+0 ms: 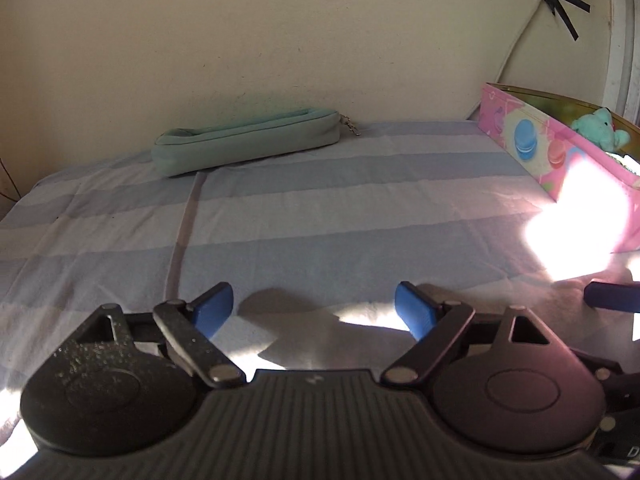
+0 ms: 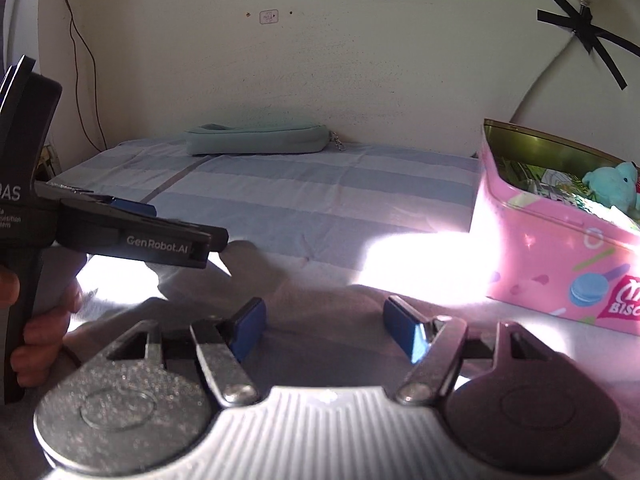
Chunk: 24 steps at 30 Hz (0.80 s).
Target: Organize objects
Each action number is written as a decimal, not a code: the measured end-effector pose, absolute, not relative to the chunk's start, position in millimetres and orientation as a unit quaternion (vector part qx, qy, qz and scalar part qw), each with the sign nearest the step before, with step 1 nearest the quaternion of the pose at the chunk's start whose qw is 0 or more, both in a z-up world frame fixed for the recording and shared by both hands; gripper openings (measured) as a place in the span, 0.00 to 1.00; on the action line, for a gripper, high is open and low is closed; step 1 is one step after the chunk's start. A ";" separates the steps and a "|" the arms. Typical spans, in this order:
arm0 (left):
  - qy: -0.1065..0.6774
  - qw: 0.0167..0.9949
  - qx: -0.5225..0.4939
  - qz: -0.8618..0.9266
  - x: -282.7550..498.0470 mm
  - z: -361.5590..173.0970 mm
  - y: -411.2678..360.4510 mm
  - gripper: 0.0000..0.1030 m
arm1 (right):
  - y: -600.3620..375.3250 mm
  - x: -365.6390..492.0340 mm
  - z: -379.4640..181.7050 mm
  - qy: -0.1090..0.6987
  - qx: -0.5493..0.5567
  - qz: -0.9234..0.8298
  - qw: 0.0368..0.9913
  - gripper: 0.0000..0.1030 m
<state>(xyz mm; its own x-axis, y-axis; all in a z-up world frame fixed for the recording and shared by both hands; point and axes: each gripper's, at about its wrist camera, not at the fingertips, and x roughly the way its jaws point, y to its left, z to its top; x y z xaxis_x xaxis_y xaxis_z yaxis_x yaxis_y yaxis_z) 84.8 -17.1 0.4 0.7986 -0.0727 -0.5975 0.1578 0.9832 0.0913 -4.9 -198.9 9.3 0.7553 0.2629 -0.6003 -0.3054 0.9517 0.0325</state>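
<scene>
Both grippers hang empty over the striped bedsheet [image 1: 320, 208], so the step in hand looks like the reach for the next thing to tidy away. The left gripper [image 1: 314, 312] has its fingers spread wide with only cloth and sun patch between them; the right gripper [image 2: 324, 324] has its fingers parted too, released, nothing in them. A hand [image 2: 44, 320] grips the left tool's handle at the right camera's nine o'clock.

The one loose thing is the pale green pencil pouch [image 1: 248, 140], lying flat on the sheet against the wall, at about eleven o'clock from the left gripper and well apart from it. Its long axis runs along the wall, roughly nine to three, with the zip-pull clip [image 1: 352, 125] at the three o'clock end, the end towards the pink biscuit tin [image 2: 560, 256]. That tin stands open at two o'clock, a teal plush toy [image 2: 614, 186] already inside.

My guess is the pouch goes into the tin. The next move calls for a long reach forward, fingers set across the narrow width near the middle, not along its length.
</scene>
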 end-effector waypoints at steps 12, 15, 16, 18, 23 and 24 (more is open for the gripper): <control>0.325 0.945 0.036 0.009 122.3 4.3 59.7 0.94 | -157.0 36.5 12.0 0.332 -0.042 0.210 0.919 0.69; 0.324 0.944 -0.052 0.030 123.8 5.5 92.7 0.94 | -146.8 67.0 12.2 0.338 -0.012 0.224 0.914 0.71; 0.321 0.945 -0.061 0.033 122.8 5.8 96.1 0.94 | -144.7 78.0 11.9 0.337 0.001 0.224 0.914 0.71; 0.319 0.945 -0.062 0.030 120.7 6.3 94.3 0.95 | -141.1 107.9 10.8 0.338 0.035 0.222 0.914 0.71; 0.322 0.945 -0.050 0.019 125.4 5.4 90.7 0.95 | -137.8 189.6 7.2 0.343 0.126 0.180 0.913 0.68; 0.322 0.945 -0.051 0.017 127.1 5.3 91.4 0.96 | -138.6 209.4 4.3 0.341 0.155 0.166 0.912 0.69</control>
